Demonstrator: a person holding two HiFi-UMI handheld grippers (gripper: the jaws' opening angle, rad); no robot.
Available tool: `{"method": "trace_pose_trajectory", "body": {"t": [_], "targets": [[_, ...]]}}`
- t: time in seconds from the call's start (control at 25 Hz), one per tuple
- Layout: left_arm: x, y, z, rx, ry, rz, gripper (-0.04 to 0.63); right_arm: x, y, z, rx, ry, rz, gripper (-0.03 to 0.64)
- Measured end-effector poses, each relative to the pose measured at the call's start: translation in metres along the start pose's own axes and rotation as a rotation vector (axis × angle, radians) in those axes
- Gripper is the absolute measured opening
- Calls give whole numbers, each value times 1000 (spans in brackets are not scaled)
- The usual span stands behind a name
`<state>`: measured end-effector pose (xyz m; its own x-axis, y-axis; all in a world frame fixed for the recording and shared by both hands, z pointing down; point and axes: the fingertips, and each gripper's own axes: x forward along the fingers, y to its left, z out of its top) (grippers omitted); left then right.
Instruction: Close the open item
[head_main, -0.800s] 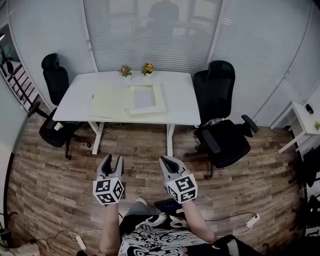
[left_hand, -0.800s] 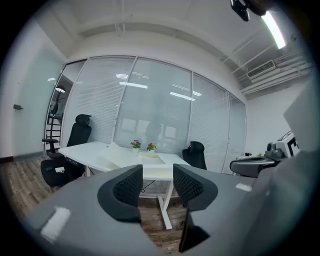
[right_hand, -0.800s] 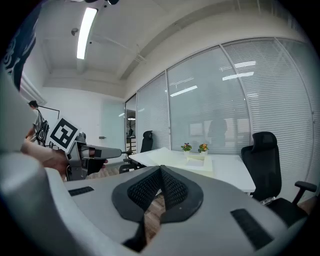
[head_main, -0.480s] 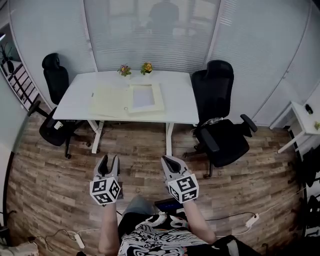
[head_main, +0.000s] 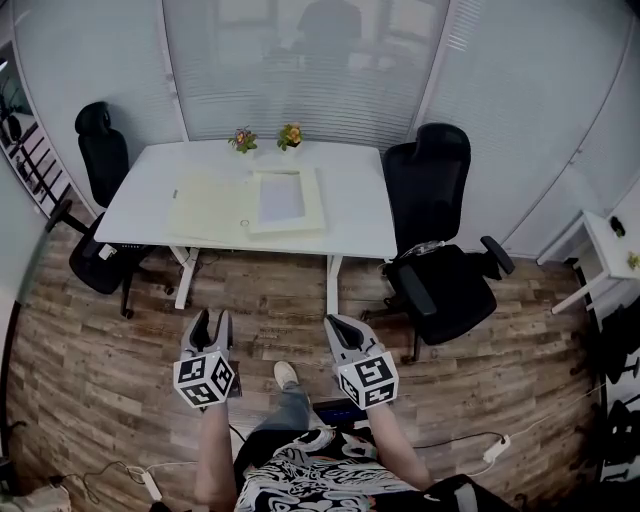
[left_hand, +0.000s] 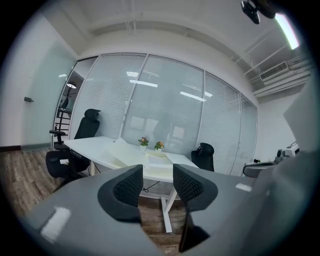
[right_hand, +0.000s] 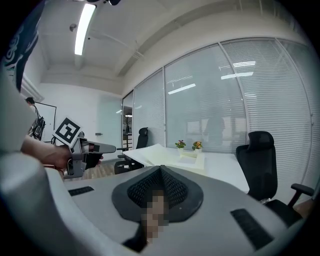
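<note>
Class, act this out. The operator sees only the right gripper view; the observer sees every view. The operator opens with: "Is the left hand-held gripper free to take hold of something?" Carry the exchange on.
Observer: Yes. In its own view the left hand-held gripper has its jaws apart with nothing between them.
Operator: How does the open item lie from above?
Observer: The head view shows the cream box with its lid swung out to the left.
Operator: Are we at the table?
Observer: No. From above, that gripper and the right hand-held gripper hang over wood floor, short of the white table.
</note>
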<state>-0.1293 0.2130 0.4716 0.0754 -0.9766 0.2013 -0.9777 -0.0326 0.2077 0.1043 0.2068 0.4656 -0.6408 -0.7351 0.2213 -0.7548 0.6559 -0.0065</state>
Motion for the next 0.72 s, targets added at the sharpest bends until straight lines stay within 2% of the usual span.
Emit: {"method": "trace_pose_trajectory", "body": {"t": [0.16,0.36,0.72], "targets": [[49,7,12,-12,-8,1,175,37,-33,2,20,22,1,2],[113,36,22,-42,4,47,175,97,-71,5,20,62,17,2],[211,107,14,-77,84,134,175,195,-129,0,25,140,-2,2]]}}
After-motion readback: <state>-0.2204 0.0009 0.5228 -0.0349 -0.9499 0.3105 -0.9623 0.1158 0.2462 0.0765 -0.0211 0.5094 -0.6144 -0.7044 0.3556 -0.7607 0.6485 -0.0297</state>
